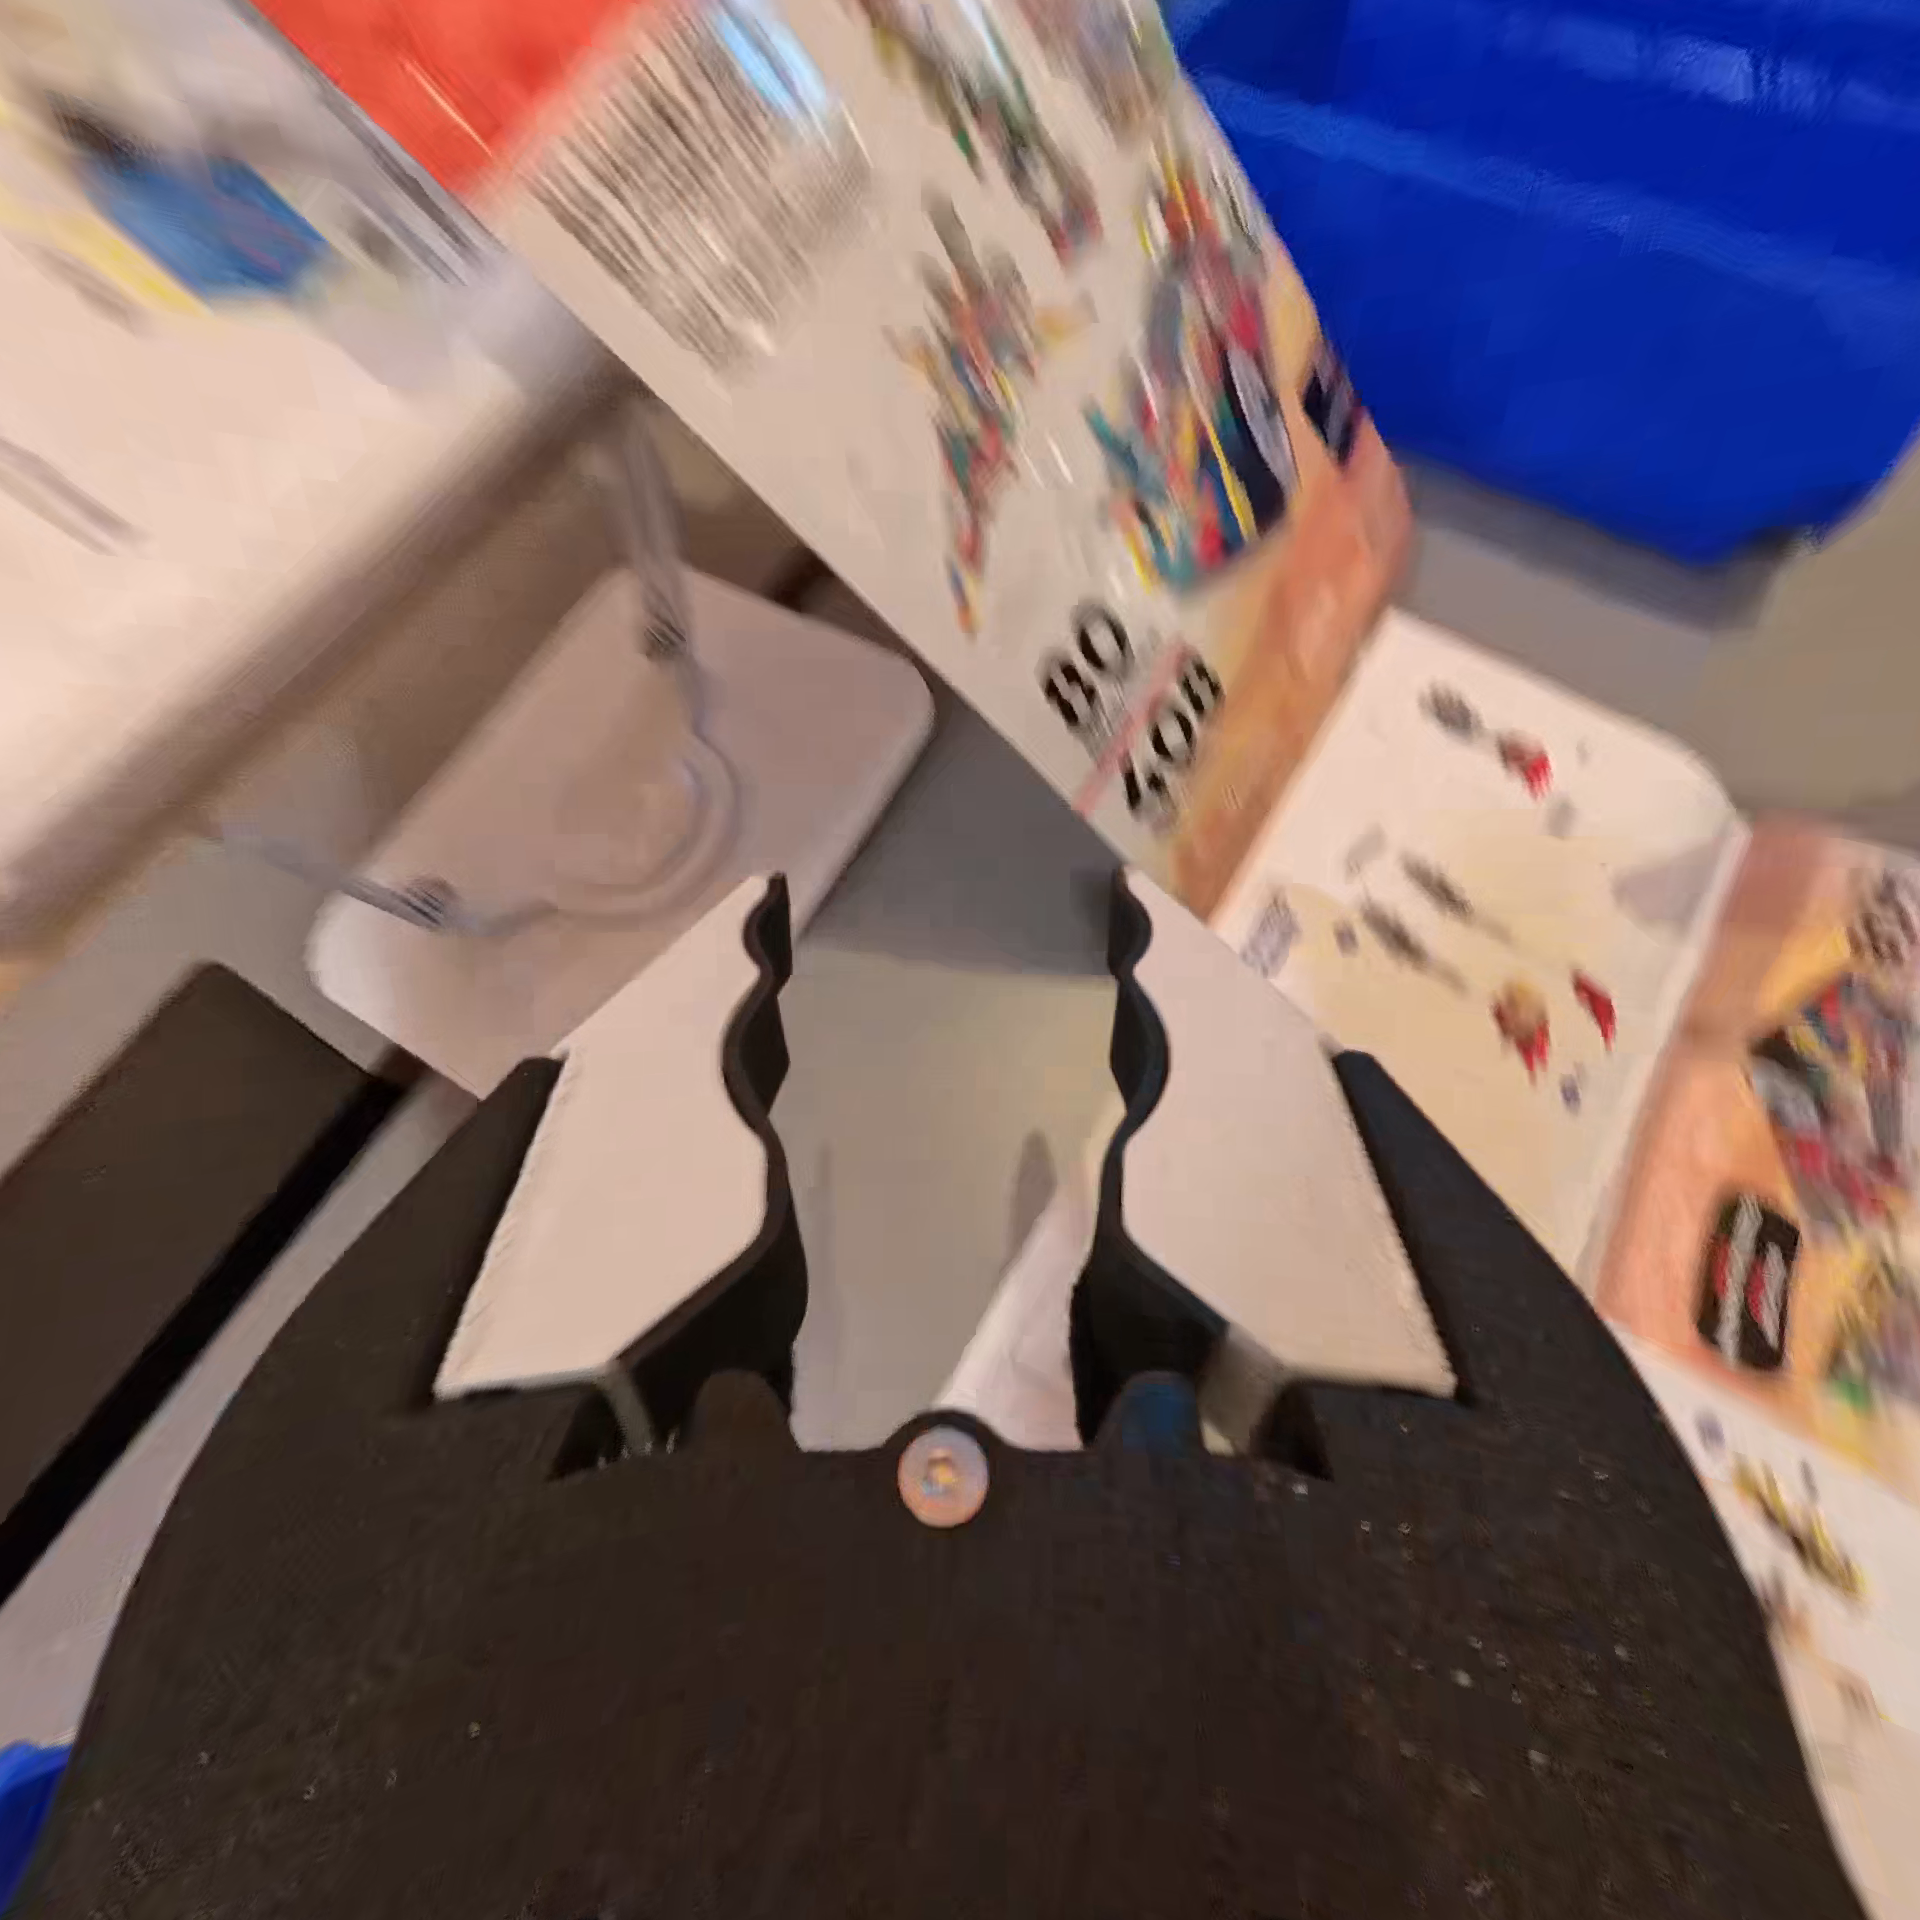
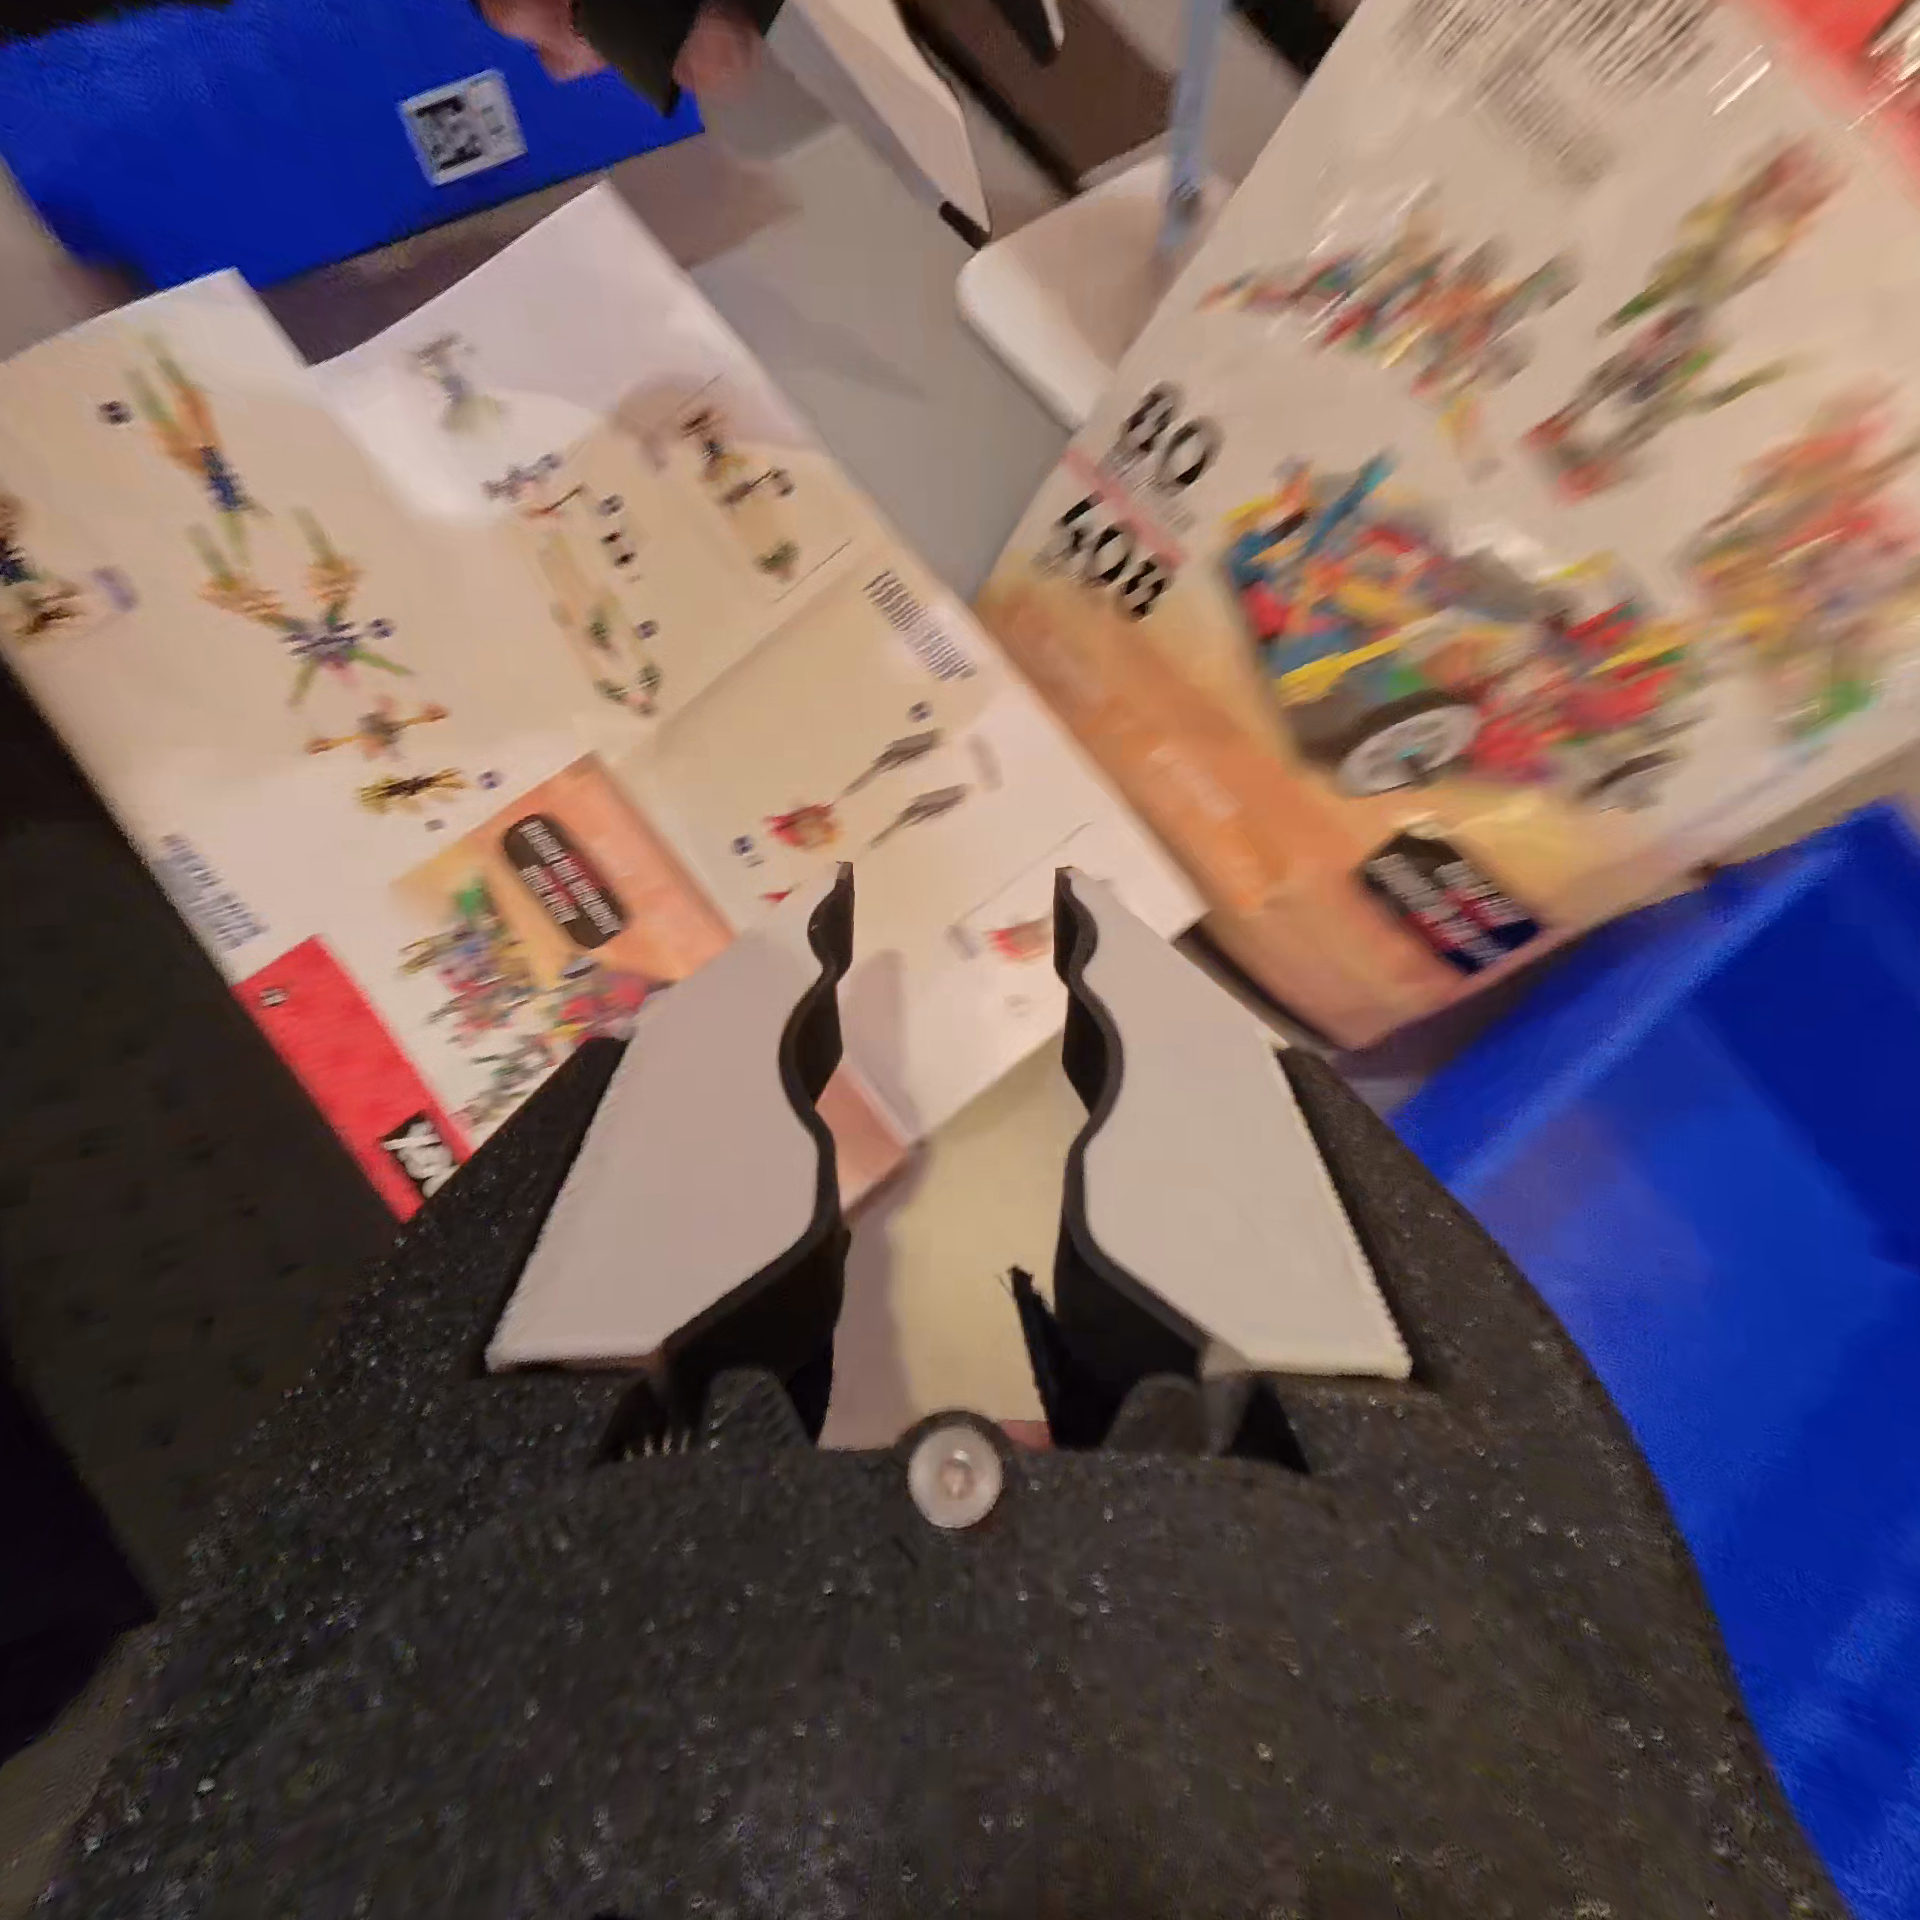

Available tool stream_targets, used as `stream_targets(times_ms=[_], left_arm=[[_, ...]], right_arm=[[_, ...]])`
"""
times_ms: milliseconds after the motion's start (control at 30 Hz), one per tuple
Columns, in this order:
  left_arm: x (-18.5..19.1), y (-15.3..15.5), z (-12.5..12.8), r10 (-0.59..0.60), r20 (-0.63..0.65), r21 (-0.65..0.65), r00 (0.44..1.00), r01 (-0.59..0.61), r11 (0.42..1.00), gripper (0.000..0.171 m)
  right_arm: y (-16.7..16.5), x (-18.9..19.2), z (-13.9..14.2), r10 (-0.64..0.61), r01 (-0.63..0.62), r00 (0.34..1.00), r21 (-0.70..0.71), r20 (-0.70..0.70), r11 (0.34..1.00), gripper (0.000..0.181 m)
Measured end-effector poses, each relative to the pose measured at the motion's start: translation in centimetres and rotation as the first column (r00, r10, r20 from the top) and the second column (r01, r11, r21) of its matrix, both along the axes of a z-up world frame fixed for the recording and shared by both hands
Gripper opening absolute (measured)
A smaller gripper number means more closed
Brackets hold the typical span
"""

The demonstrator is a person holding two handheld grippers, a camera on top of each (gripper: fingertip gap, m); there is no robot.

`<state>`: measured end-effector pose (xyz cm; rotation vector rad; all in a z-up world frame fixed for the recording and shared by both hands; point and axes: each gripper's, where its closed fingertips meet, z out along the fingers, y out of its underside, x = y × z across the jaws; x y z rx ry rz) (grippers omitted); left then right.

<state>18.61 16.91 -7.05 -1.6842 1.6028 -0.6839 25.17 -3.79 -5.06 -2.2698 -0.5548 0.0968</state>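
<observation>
Both views are motion-blurred. My left gripper (image 1: 948, 894) is open and empty, hovering over a grey table just below the near edge of a large white toy box (image 1: 997, 395) printed with colourful models. My right gripper (image 2: 954, 883) is open and empty above an unfolded instruction sheet (image 2: 436, 582) with small model drawings. The same toy box (image 2: 1507, 540) lies to its right, tilted. The sheet also shows at the right of the left wrist view (image 1: 1455, 883).
A blue bin (image 1: 1610, 260) stands behind the box; blue bins also show in the right wrist view at lower right (image 2: 1714, 1247) and upper left (image 2: 260, 135). A white card with a lanyard (image 1: 644, 810) lies left of the box. A dark strip (image 1: 156, 1164) runs at left. Spacing between my two grippers at the tips: around 20 cm.
</observation>
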Motion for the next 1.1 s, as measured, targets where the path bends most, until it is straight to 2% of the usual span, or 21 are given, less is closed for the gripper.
stream_targets(times_ms=[67, 133, 200, 300, 333, 367, 467, 567, 633, 700, 833, 1000, 1100], left_arm=[[-1.4, -1.2, -3.5, -0.077, -0.148, -0.042, 0.986, 0.071, 0.997, 0.059], [-2.3, -2.6, -6.4, -0.159, -0.240, -0.154, 0.958, 0.124, 0.980, 0.061], [-2.3, -3.3, -8.4, -0.202, -0.257, -0.242, 0.945, 0.140, 0.960, 0.062], [-3.0, -5.2, -11.0, -0.290, -0.316, -0.425, 0.904, 0.139, 0.895, 0.060], [-3.3, -5.6, -11.5, -0.311, -0.337, -0.431, 0.889, 0.148, 0.890, 0.050], [-3.5, -6.0, -11.7, -0.333, -0.347, -0.428, 0.877, 0.167, 0.888, 0.033], [-3.1, -7.3, -11.0, -0.352, -0.322, -0.415, 0.879, 0.204, 0.887, 0.015], [-3.0, -8.4, -9.2, -0.366, -0.299, -0.319, 0.881, 0.269, 0.909, 0.000], [-2.7, -9.5, -7.5, -0.386, -0.274, -0.204, 0.881, 0.339, 0.918, 0.000], [-3.1, -11.6, -6.0, -0.438, -0.273, -0.107, 0.857, 0.425, 0.899, 0.000], [-4.5, -14.6, -4.6, -0.455, -0.327, 0.083, 0.828, 0.505, 0.859, 0.000], [-6.4, -18.2, -3.6, -0.466, -0.300, 0.178, 0.833, 0.529, 0.830, 0.000], [-7.5, -20.0, -3.3, -0.459, -0.302, 0.230, 0.836, 0.531, 0.816, 0.000]], right_arm=[[-1.2, -2.7, -3.2, 0.025, -0.031, 0.996, -0.062, -0.089, 0.998, 0.035], [-2.1, -5.5, -6.3, 0.058, -0.071, 0.992, -0.114, -0.115, 0.991, 0.035], [-2.5, -8.0, -9.1, 0.092, -0.107, 0.991, -0.155, -0.102, 0.982, 0.035], [-3.1, -10.4, -12.8, 0.129, -0.140, 0.990, -0.224, -0.064, 0.964, 0.034], [-3.2, -11.0, -13.7, 0.134, -0.144, 0.989, -0.238, -0.060, 0.960, 0.033], [-3.3, -11.3, -14.5, 0.135, -0.144, 0.989, -0.258, -0.054, 0.955, 0.030], [-3.3, -11.7, -15.1, 0.132, -0.136, 0.991, -0.252, -0.035, 0.958, 0.026], [-3.4, -11.4, -15.1, 0.101, -0.116, 0.992, -0.265, -0.072, 0.957, 0.023], [-3.4, -11.3, -15.1, 0.084, -0.104, 0.993, -0.265, -0.087, 0.959, 0.022], [-3.3, -11.2, -15.1, 0.074, -0.098, 0.992, -0.261, -0.100, 0.960, 0.019], [-3.0, -10.8, -15.1, 0.057, -0.077, 0.995, -0.248, -0.087, 0.966, 0.010], [-3.0, -10.6, -14.8, 0.057, -0.068, 0.997, -0.215, -0.057, 0.974, 0.013], [-3.7, -10.5, -14.5, 0.077, -0.090, 0.995, -0.222, -0.065, 0.971, 0.021]])
